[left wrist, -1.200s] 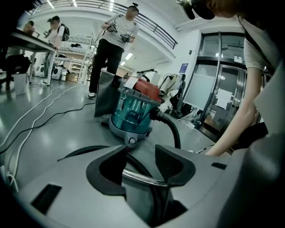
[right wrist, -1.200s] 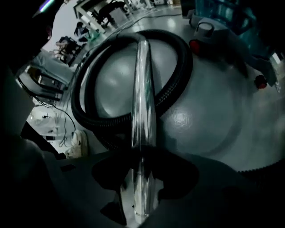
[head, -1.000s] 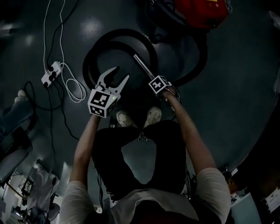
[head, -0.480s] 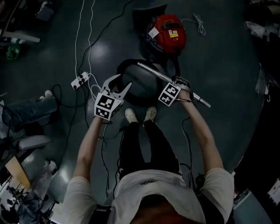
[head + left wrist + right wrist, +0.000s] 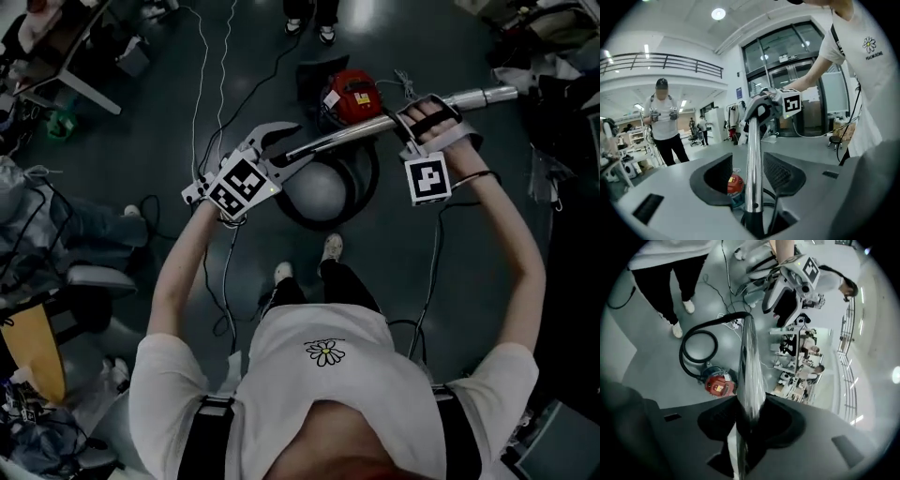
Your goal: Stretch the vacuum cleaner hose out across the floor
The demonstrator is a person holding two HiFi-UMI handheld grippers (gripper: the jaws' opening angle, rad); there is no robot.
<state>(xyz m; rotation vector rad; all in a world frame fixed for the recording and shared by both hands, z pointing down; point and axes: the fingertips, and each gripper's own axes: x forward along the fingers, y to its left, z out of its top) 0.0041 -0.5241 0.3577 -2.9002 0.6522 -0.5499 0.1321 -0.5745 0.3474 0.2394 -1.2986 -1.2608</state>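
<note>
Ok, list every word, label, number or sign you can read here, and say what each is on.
Nothing can be read with certainty.
White T-shirt, line under the daisy: too small to read.
Red vacuum cleaner, yellow label and white tag: too small to read.
Blue wall sign: blurred, unreadable.
Marker cubes: black-and-white square patterns, no letters.

- shiny metal tube [image 5: 347, 136] on the end of the hose is up off the floor, roughly level, tilting up a bit toward the right
- black hose [image 5: 370, 178] drops from the tube's left end and lies curled in a loop on the floor, not stretched out
- red vacuum cleaner [image 5: 356, 97] sits on the floor right at the far side of the loop
</note>
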